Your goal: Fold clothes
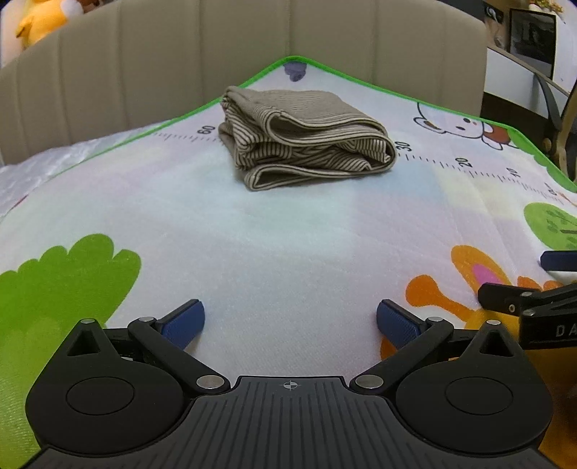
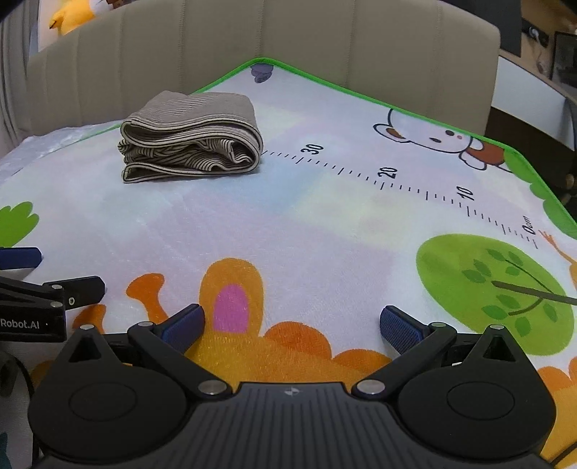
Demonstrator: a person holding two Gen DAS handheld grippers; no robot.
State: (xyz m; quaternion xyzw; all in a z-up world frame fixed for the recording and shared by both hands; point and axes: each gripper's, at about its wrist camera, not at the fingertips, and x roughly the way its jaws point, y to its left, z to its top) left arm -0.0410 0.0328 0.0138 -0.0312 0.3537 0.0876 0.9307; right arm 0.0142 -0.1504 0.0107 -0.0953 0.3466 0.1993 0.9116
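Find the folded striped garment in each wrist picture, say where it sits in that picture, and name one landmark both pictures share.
Left wrist view: the folded striped garment lies upper centre, on the play mat, far ahead of the open jaws.
Right wrist view: the folded striped garment lies upper left, on the same mat.
Shared landmark: the printed ruler's "30" mark, just right of the garment.

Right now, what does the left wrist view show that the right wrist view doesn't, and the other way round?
Left wrist only: the ruler's 60 mark beside the folded striped cloth, and the left tongs open and empty.
Right wrist only: the whole green tree print, the ruler's zero end, and the right tongs open and empty.
Both: the cloth lying untouched on the play mat, the beige headboard and a yellow plush toy.
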